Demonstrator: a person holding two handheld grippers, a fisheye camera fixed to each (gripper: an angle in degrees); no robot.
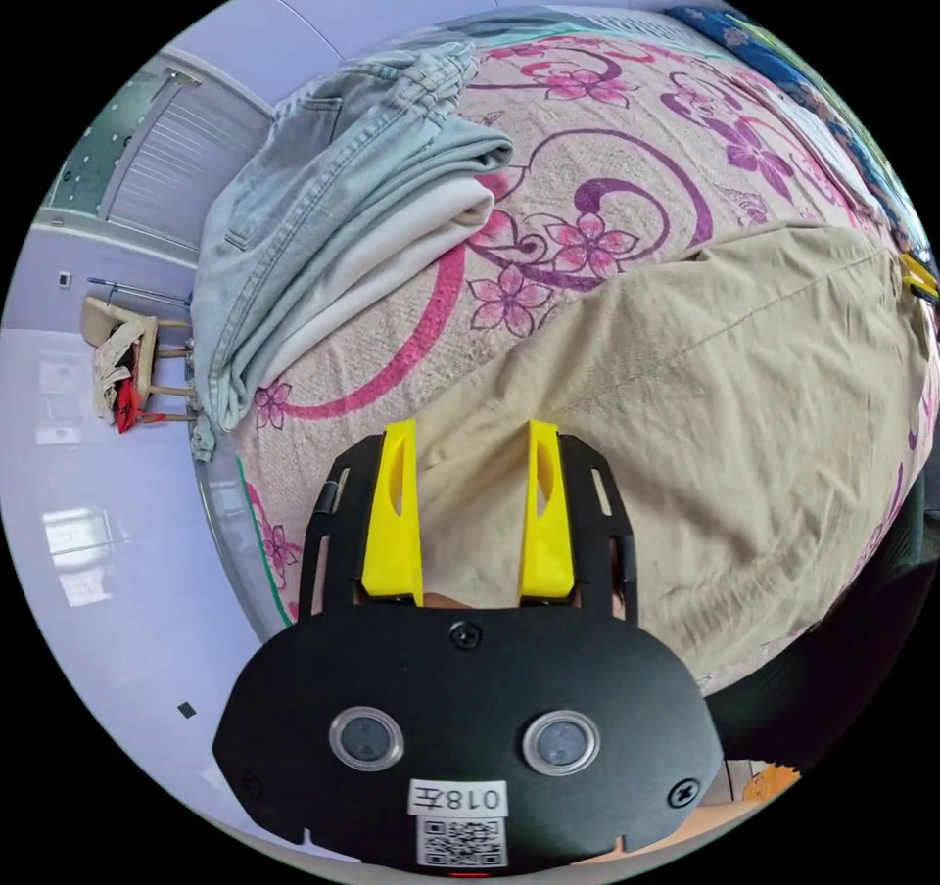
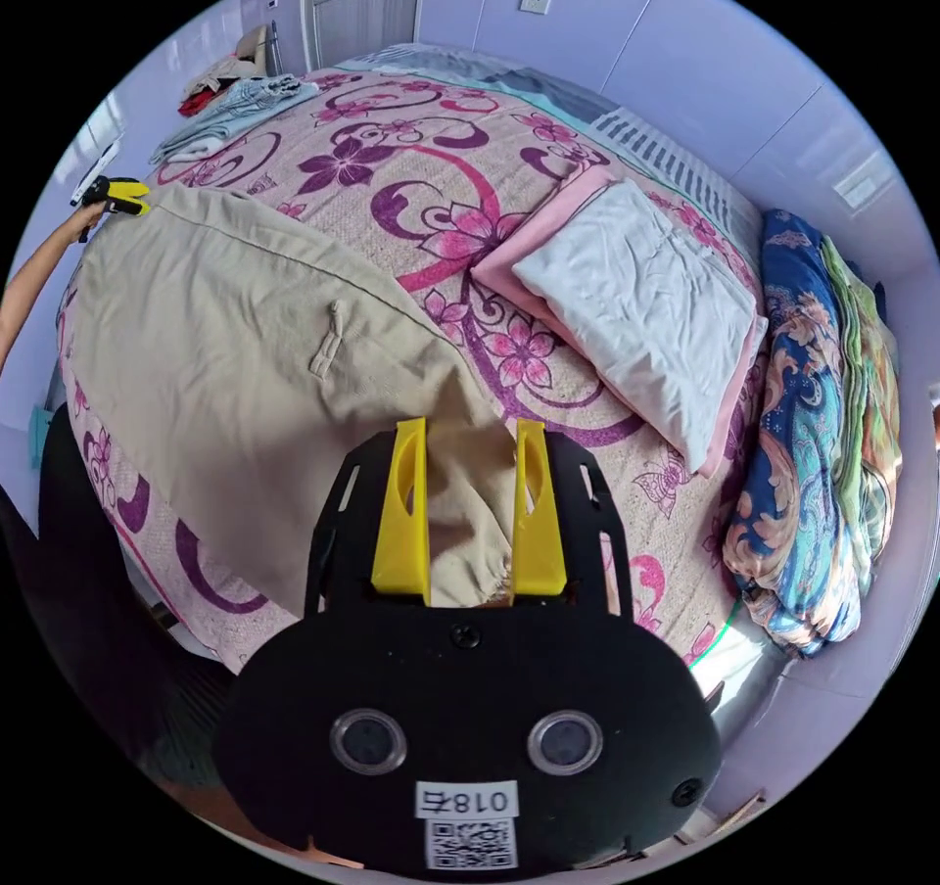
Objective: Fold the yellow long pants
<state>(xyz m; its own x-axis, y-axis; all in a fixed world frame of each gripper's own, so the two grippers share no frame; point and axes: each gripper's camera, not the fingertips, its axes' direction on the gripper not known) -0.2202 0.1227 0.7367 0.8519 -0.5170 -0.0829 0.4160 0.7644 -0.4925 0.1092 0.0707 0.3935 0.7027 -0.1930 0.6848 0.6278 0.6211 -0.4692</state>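
— What is seen from the left gripper (image 1: pixel 468 508)?
— Its jaws stand apart over the yellow pants (image 1: pixel 725 415) on the bed (image 1: pixel 627 141), beside folded jeans (image 1: pixel 323 209).
— And from the right gripper (image 2: pixel 470 508)?
— Jaws apart, cloth between; whether they press it, I cannot tell. There is also a pillow (image 2: pixel 646 307).

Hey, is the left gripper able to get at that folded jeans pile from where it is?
Probably yes: the left gripper sits at the pants' edge, with bare bedspread between it and the jeans.
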